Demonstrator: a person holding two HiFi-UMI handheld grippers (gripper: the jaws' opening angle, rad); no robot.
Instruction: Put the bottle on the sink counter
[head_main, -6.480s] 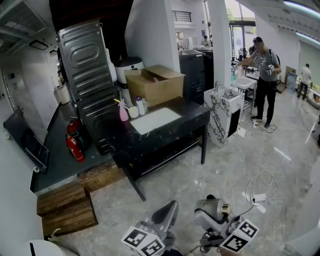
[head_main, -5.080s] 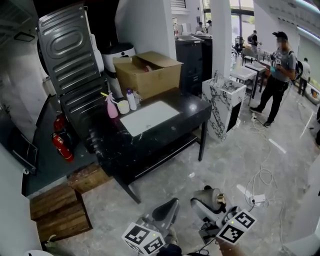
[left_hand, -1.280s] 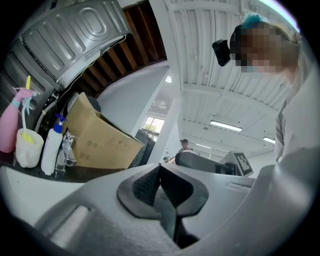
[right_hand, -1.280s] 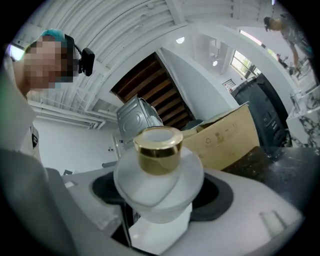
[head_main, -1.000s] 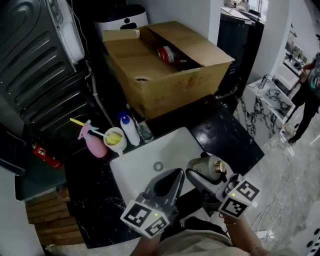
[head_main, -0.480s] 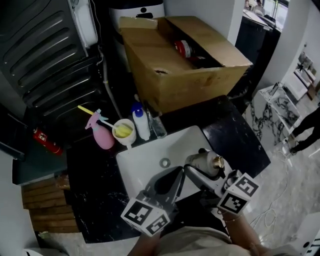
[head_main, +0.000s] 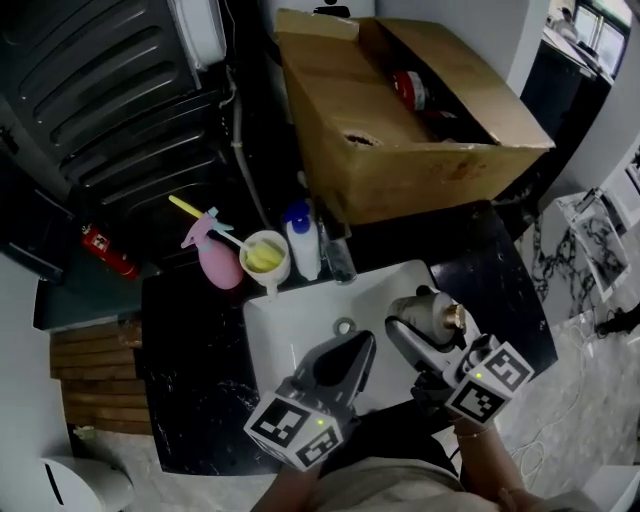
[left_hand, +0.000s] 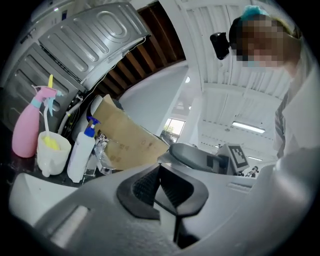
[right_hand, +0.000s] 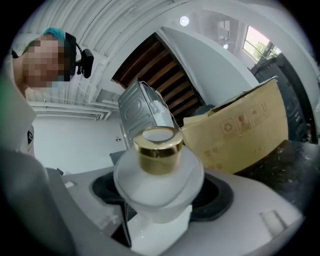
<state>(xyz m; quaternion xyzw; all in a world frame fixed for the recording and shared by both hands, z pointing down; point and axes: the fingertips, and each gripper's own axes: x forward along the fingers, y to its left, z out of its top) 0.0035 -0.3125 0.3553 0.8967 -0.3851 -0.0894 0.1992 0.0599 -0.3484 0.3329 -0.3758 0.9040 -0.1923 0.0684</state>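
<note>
The right gripper (head_main: 412, 328) held the bottle (head_main: 428, 312), fingers clamped on its white body, above the sink (head_main: 290, 325). The left gripper (head_main: 350, 352) was closed and empty. Next, I judge, the bottle should be lowered upright onto the black bench (head_main: 490, 290) beside the fingers.

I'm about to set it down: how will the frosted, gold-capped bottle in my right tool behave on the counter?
The frosted bottle looks rigid, perhaps glass, so likely stiff and breakable if dropped. Its squat, wide body under the small gold cap suggests it should stand steadily. Its rounded, smooth sides may slip in the right tool.
</note>
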